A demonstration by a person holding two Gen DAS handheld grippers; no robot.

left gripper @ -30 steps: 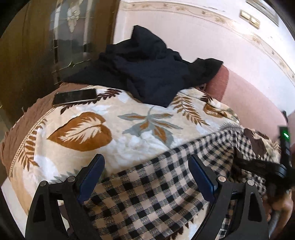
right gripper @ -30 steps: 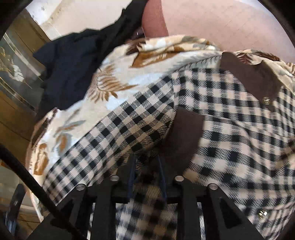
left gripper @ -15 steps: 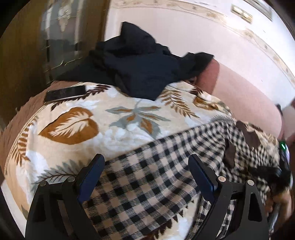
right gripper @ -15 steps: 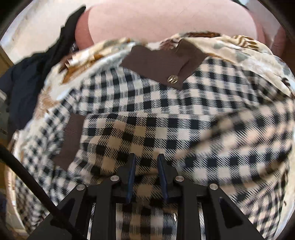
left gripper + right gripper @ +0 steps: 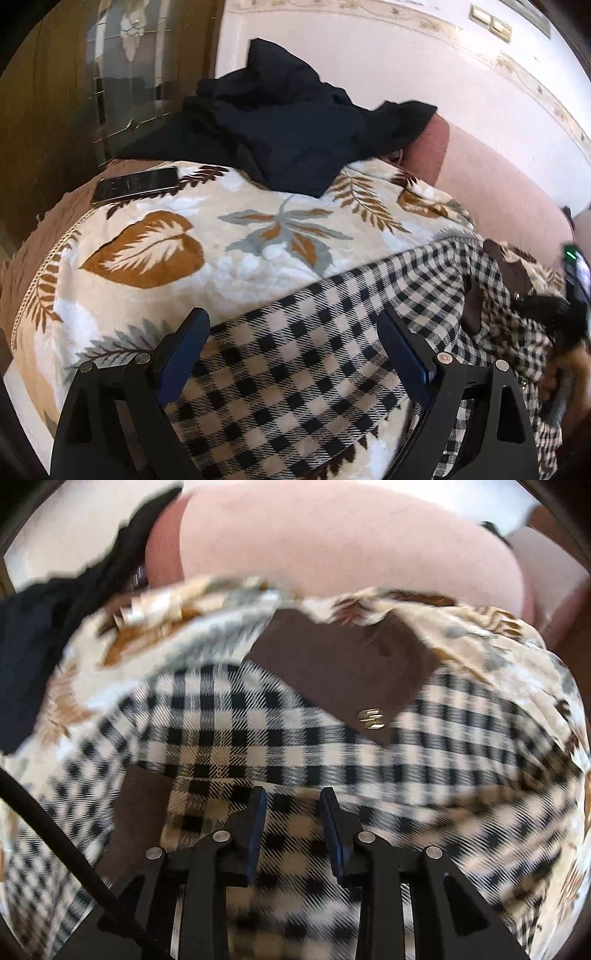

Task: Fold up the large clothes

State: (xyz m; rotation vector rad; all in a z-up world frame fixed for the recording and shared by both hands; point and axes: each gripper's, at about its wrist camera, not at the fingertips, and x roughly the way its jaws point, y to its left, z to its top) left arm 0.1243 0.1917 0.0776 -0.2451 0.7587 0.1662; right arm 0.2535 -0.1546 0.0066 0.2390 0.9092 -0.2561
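Observation:
A black-and-cream checked shirt with brown pocket flaps lies spread on a leaf-patterned blanket. My left gripper hovers wide open over the shirt's near part, and nothing sits between its fingers. My right gripper is low over the shirt's folded middle, its jaws opening. Checked cloth shows in the gap, but the pads do not press it. In the left wrist view the right gripper appears at the far right edge, held in a hand.
A heap of dark navy clothes sits at the back of the blanket. A black phone lies at the blanket's far left edge. A pink padded backrest runs behind, with a wooden cabinet on the left.
The right gripper has swung across the shirt, so the brown pocket flap now sits ahead of it. Its jaws have widened, letting go of the cloth. The left gripper has hardly moved.

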